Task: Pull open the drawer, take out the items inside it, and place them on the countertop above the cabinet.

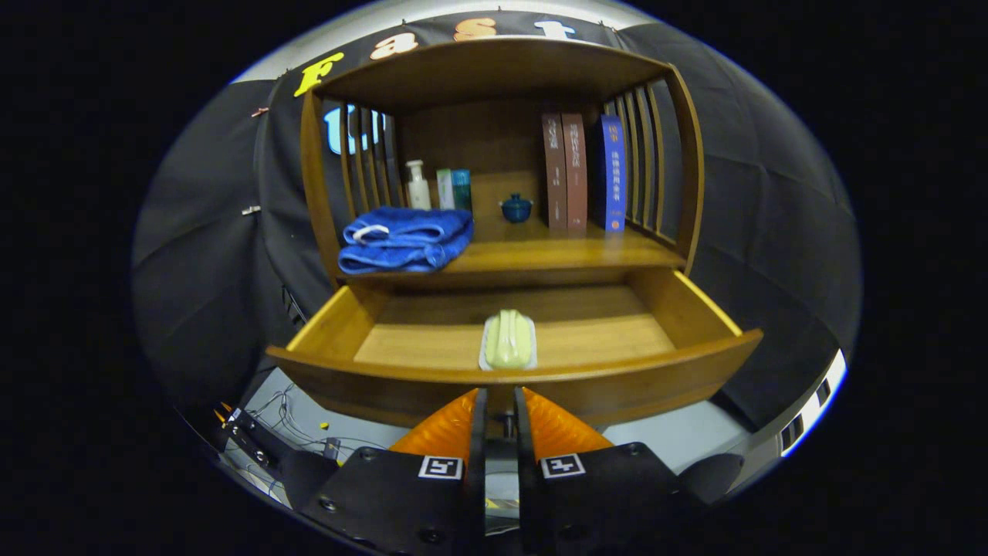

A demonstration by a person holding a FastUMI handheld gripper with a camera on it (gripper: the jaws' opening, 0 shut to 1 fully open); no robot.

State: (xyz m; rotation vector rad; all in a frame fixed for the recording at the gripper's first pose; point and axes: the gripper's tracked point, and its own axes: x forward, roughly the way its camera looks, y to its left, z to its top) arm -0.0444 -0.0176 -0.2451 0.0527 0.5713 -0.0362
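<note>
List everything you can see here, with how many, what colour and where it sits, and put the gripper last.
cabinet: one, brown wood, straight ahead, slatted sides
drawer: one, brown wood, pulled open below the countertop
soap dish item: one, pale green on a whitish tray, inside the drawer near its front wall
towel: one, blue, folded, left on the countertop
bottle: one, white, behind the towel
boxes: two, green and teal, beside the bottle
lidded pot: one, dark blue, middle of the countertop at the back
books: three, two brown and one blue, upright on the right
cables: several, dark, on the floor below the drawer
gripper: one, orange fingers on black body, close together around the drawer's knob at its front
</note>
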